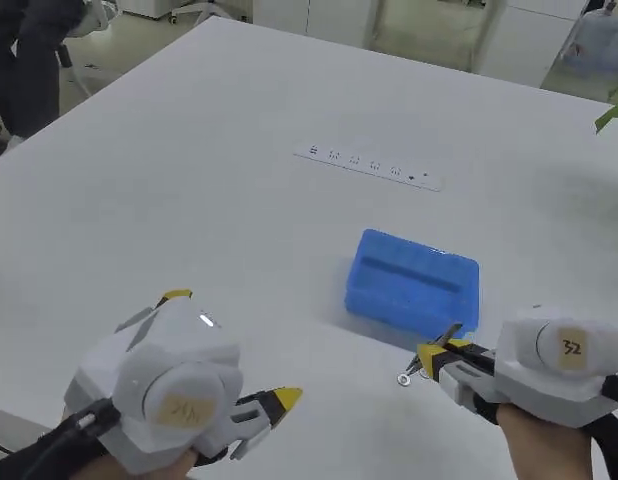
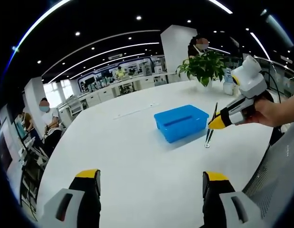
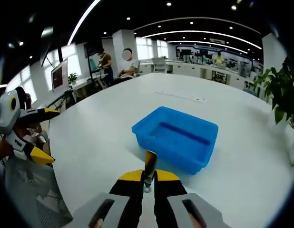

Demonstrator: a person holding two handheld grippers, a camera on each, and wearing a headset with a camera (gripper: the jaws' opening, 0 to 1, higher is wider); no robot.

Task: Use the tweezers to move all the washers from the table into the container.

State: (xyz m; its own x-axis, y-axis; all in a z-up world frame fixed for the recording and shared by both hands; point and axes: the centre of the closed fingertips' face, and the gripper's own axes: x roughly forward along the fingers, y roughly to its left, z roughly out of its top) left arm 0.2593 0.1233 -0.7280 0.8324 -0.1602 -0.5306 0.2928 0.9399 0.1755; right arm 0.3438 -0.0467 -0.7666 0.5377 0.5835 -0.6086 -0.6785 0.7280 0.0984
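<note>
My right gripper (image 3: pixel 147 178) has its fingers (image 3: pixel 132 176) pressed together on the tweezers (image 3: pixel 150 164), which stick out forward between the yellow tips toward the blue container (image 3: pixel 171 153). In the head view the right gripper (image 1: pixel 436 356) sits on the near side of the container (image 1: pixel 409 312), close to its near right corner, and the tweezers (image 1: pixel 421 362) slant down and away from that corner toward the white table (image 1: pixel 219 200). A small washer (image 1: pixel 404 379) sits right at the tweezers' tip, just off the container's near wall. I cannot tell whether the tip has hold of it or whether it lies on the table.

My left gripper (image 2: pixel 151 175) has its fingers (image 2: pixel 87 183) spread wide, with nothing between them but bare table. In the head view the left gripper (image 1: pixel 232 347) hangs well apart from the container, off its near left side. From the left gripper view, the right gripper (image 2: pixel 217 122) is just to the right of the container (image 2: pixel 182 130), with the tweezers (image 2: pixel 215 110) held steeply and the washer (image 2: pixel 207 145) at their lower end.

Beyond the container's far side, a thin strip (image 1: pixel 369 167) with small markings lies flat on the table. A green plant (image 2: pixel 204 66) stands farther off, past the container.
</note>
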